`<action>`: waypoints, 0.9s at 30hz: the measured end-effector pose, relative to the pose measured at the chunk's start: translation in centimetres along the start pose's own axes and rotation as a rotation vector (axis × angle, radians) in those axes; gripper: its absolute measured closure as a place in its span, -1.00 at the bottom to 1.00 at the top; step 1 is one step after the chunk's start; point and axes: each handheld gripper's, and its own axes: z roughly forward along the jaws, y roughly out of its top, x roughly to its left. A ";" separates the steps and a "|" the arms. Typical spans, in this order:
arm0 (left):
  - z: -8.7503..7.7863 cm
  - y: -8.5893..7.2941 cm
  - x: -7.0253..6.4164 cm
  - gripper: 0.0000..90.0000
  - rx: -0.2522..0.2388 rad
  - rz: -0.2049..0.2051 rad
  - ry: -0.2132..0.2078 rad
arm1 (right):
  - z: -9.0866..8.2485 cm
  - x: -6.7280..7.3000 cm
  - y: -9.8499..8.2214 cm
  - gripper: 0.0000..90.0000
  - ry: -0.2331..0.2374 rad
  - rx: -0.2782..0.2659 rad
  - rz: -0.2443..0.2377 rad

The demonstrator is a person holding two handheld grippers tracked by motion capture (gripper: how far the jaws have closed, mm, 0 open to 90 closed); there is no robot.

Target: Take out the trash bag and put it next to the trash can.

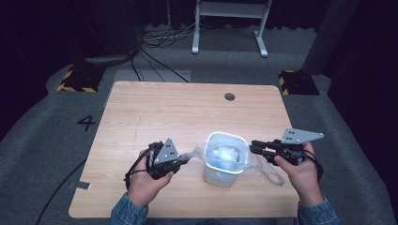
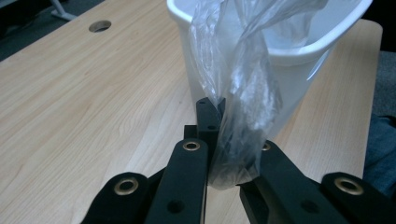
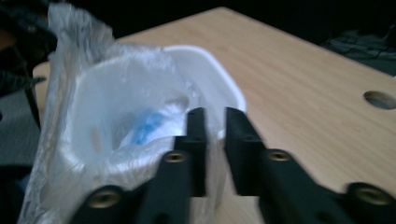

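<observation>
A white plastic bin (image 1: 219,176) stands near the table's front middle, lined with a clear plastic bag (image 1: 226,154). Something white and blue (image 3: 147,123) lies inside the liner. My left gripper (image 1: 187,158) is just left of the bin, shut on a twisted strand of the bag (image 2: 243,84) that is pulled out over the bin's rim (image 2: 299,51). My right gripper (image 1: 252,147) sits at the bin's right rim (image 3: 224,84), its jaws (image 3: 216,116) a narrow gap apart over the film. Loose bag film (image 1: 266,172) drapes onto the table under it.
The wooden table (image 1: 155,112) has a round cable hole (image 1: 229,96) at the back. On the grey floor behind are a white stand's legs (image 1: 195,44), cables (image 1: 159,40) and two yellow-black blocks (image 1: 77,79) (image 1: 296,82). A "4" (image 1: 86,122) marks the floor at left.
</observation>
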 end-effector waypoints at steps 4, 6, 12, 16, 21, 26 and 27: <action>-0.2 -0.1 0.2 0.79 -0.010 -0.008 0.015 | -2.5 -1.0 -0.7 0.06 -0.101 -0.108 0.047; -0.4 -0.2 0.3 0.51 -0.004 -0.018 0.036 | -3.9 -1.8 -1.6 0.03 -0.169 -0.112 0.071; -0.3 -1.7 1.0 0.26 0.056 -0.048 0.010 | -5.9 -3.1 -6.9 -0.01 -0.252 -0.057 0.211; 0.4 -2.5 1.2 0.11 0.080 -0.068 0.012 | -4.4 -2.0 -10.4 0.03 -0.219 0.060 0.246; 0.6 -1.3 0.5 0.17 -0.018 -0.048 0.002 | -2.0 0.8 -10.5 0.16 -0.098 0.045 0.163; 0.4 1.0 0.0 0.19 -0.084 -0.074 -0.018 | -2.4 2.6 -6.2 0.11 -0.071 -0.094 0.059; 0.5 1.4 -0.1 0.20 -0.091 -0.065 -0.022 | -2.4 2.8 -5.3 0.09 -0.060 -0.106 0.034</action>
